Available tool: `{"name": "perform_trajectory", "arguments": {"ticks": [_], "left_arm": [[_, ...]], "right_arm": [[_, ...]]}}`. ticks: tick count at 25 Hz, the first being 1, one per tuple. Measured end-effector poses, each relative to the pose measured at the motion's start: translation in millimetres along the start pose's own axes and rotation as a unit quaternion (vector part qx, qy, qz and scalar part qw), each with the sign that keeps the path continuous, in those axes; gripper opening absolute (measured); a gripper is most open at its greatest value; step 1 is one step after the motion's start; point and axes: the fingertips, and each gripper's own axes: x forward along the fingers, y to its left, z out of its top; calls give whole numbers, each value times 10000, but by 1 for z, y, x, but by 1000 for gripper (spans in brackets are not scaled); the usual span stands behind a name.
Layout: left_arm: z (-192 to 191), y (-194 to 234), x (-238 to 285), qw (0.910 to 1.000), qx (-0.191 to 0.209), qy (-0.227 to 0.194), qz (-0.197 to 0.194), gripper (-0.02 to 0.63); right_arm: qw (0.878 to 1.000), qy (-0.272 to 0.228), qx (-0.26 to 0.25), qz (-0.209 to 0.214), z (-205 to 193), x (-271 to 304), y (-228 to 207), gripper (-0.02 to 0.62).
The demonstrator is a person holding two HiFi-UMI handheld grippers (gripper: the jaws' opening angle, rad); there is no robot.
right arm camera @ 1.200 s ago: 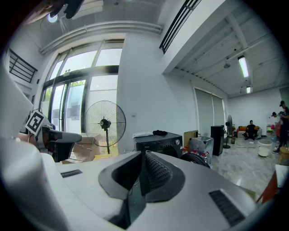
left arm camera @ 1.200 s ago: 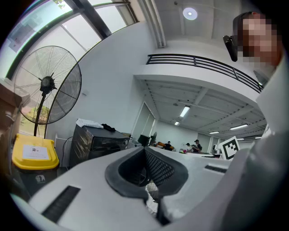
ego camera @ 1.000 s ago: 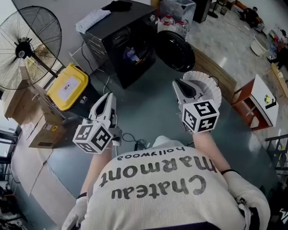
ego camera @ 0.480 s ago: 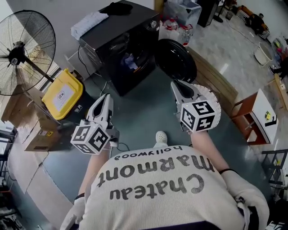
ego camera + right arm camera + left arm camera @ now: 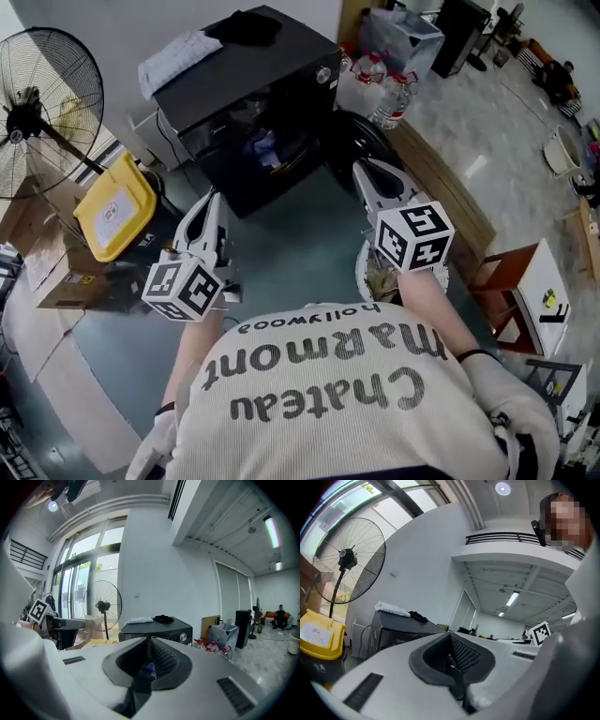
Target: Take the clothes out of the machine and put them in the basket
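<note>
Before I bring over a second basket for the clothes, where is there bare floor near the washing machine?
The teal floor in front of the washing machine, between the yellow-lidded bin and the white basket, is bare. Crowded: the open door and water bottles on the right, the fan and cardboard boxes on the left.

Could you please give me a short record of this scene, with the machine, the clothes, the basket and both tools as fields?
machine: black washing machine, its round door swung open
clothes: bluish laundry visible inside the drum
on top of machine: white cloth and black cloth
basket: white basket on the floor, partly hidden beneath the right tool
left tool: shut, holding nothing, pointing toward the machine
right tool: shut, holding nothing, tip near the open door
</note>
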Motion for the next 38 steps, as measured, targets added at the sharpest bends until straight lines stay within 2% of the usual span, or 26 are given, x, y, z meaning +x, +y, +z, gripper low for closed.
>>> {"name": "perform_trajectory", "arguments": {"ticks": [3,7,12,15,20,24,28,34,38], "left_arm": [[-15,6,14,9999,-60,31,144,9],[-46,16,24,9993,-213,196,249,9],[-93,42,36,9969,-336,590,407,9],[-115,64,48,9955,-278,827,365,9],[-113,116,84,9945,-193,901,489,9],[-91,144,117,9933,218,1059,413,8],[-77,162,146,9934,273,1075,287,8],[-85,178,165,9931,238,1124,240,8],[-104,186,170,9923,77,1165,408,8]], "right_arm": [[9997,168,104,142,-17,20,-17,48],[9969,612,423,258,-61,40,-28,48],[9897,1226,595,430,-124,65,-28,48],[9864,1383,754,475,-146,84,-26,48],[9854,1464,600,625,-140,138,-30,48],[9888,1217,431,751,-108,191,-35,48],[9903,993,314,917,-83,236,-34,48],[9867,1105,527,1067,-112,268,-36,48],[9830,1306,510,1188,-135,289,-42,48]]}}
